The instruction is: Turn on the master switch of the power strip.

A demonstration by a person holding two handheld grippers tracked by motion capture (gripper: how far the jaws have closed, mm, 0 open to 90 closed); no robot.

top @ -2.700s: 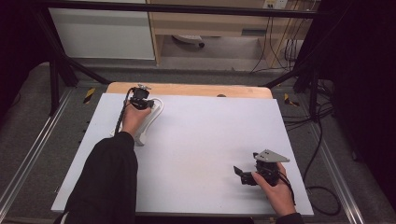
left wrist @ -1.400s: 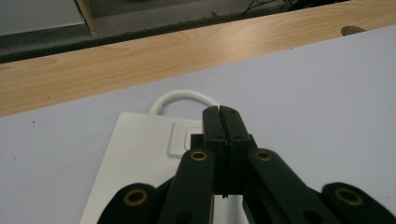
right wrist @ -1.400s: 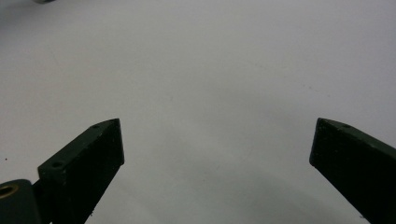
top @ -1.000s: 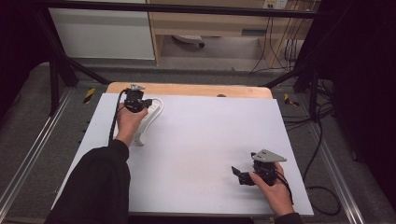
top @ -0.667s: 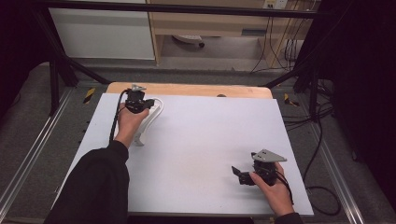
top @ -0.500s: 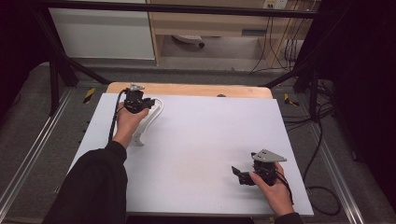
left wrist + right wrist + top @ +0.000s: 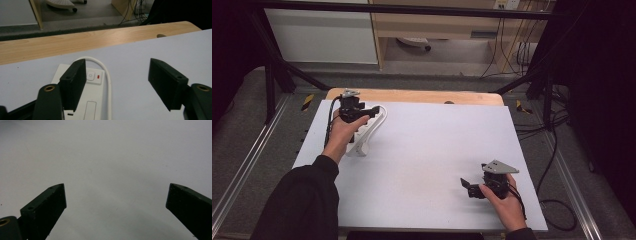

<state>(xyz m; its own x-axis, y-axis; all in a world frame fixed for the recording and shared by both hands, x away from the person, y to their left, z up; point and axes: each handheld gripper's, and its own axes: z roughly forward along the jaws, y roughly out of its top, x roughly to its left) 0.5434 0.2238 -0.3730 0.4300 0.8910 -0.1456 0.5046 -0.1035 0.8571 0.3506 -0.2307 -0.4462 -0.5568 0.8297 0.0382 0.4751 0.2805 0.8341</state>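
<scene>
There are no words, brand names or numbers that can be read here. The only sign is a small power symbol, a circle with a short line, on the grey button (image 7: 90,75) of the white power strip (image 7: 82,100). In the left gripper view that button sits at about 9 o'clock from the middle, just beside the left jaw. A little red mark (image 7: 99,76) sits right next to it at 3 o'clock. It has no writing on it.
</scene>
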